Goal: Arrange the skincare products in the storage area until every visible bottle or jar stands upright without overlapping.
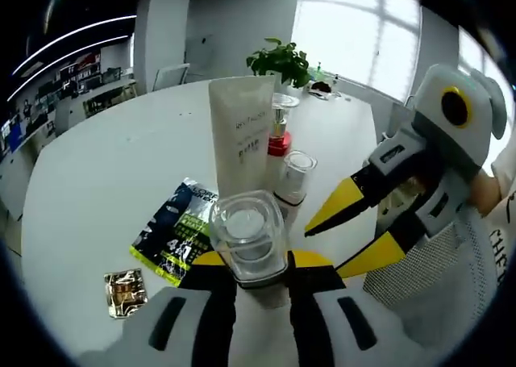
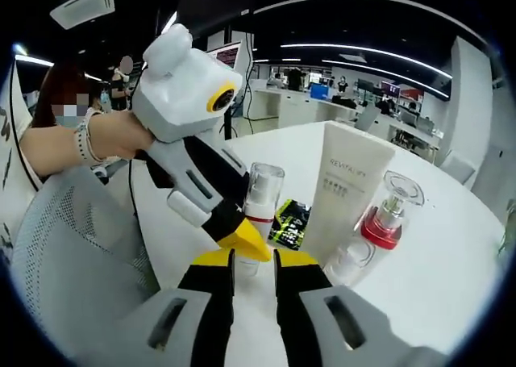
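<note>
In the left gripper view, the round white table [image 1: 105, 181] lies bare on its left and far-left side, giving open passage there. Near the middle, a tall cream tube [image 1: 242, 133] stands upright, with a red-collared clear bottle [image 1: 280, 129] and a small clear-capped bottle [image 1: 293, 176] close on its right; the gaps between them are narrow. A dark flat sachet [image 1: 179, 234] and a small gold packet [image 1: 125, 292] lie low at near left. The other yellow-tipped gripper [image 1: 359, 230] blocks the near right.

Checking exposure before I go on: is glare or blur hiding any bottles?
Left gripper view: the windows are blown out, but the white tube and the clear bottle in the left gripper stay sharp. Right gripper view: dimmer room, red-collared bottle clear, fisheye bending edges.
</note>
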Demonstrator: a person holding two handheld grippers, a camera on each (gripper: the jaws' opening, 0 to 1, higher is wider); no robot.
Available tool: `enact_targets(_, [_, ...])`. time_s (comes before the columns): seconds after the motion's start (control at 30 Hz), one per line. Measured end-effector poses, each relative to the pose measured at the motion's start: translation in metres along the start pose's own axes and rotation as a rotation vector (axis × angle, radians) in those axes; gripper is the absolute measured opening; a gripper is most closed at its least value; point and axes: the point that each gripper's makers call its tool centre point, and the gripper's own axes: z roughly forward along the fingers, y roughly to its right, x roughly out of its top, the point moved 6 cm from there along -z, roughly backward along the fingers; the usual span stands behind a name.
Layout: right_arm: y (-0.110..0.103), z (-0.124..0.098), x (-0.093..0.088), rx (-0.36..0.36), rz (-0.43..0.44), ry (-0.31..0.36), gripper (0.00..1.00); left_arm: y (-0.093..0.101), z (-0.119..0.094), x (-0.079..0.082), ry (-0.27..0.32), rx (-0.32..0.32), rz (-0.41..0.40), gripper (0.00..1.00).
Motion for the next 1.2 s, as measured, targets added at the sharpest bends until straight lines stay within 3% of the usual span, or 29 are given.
enact_targets(0.2, [0.004,-0.002,0.002,-0.017,0.030,0.026,0.20,0.001,0.003,0.002,-0.005,-0.004,0.030,0.18])
enact_targets(0.3, [0.003,-0.002,0.001,-0.019,0.022,0.015,0.20,0.002,0.004,0.004,0.004,-0.019,0.148,0.18])
enact_targets(0.53, [0.004,-0.003,0.003,-0.028,0.015,0.021,0.21,0.002,0.009,0.003,0.008,-0.026,0.154,0.18])
enact_targets(0.67, [0.006,-0.003,0.007,-0.026,0.036,0.059,0.19,0.007,0.013,-0.003,-0.012,-0.046,0.179,0.19])
enact_targets(0.73, [0.005,0.000,0.002,-0.001,0.067,0.027,0.21,0.012,0.016,-0.004,-0.018,-0.056,0.194,0.19])
enact_targets(0.8, [0.003,0.000,0.003,-0.015,0.033,0.029,0.22,0.014,0.017,-0.004,-0.019,-0.064,0.220,0.19])
enact_targets(1.2, [0.007,0.000,0.002,-0.030,0.028,0.026,0.21,0.023,0.024,-0.006,0.003,-0.136,0.300,0.19])
